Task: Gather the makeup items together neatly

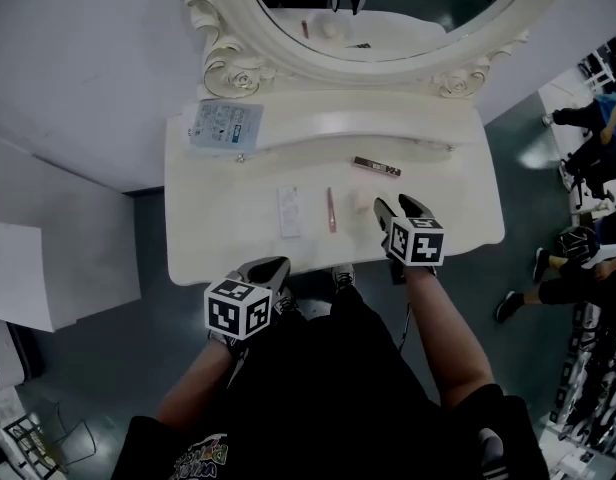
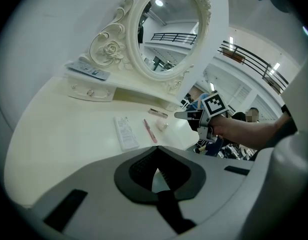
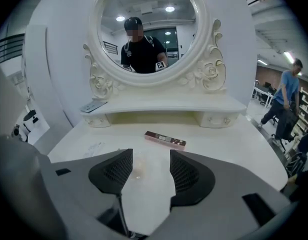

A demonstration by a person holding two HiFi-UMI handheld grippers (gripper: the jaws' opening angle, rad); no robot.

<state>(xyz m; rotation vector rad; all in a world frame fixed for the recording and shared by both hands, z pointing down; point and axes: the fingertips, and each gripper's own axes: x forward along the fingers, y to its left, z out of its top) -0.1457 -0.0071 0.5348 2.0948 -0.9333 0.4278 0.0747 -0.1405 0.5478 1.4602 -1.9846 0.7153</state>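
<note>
Table top [image 1: 218, 243]: I see smooth cream lacquer, softly glossy.
Mirror frame [image 1: 228, 63]: carved, same cream finish, satin.
Long box [image 1: 377, 167]: rose, shiny, metallic-looking to me.
Flat packet [image 1: 289, 211]: white, matt, papery.
Shelf packet [image 1: 226, 125]: glossy film.
Right gripper [image 3: 150, 153] pads [image 3: 114, 170]: black, matt, ribbed; shell grey matt plastic.

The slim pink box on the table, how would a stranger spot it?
Find the oval mirror on the white table. Just in front of the shelf under it, right of centre, lies the box. It alone lies crosswise, farther back than the thin pink pencil and the white packet.
</note>
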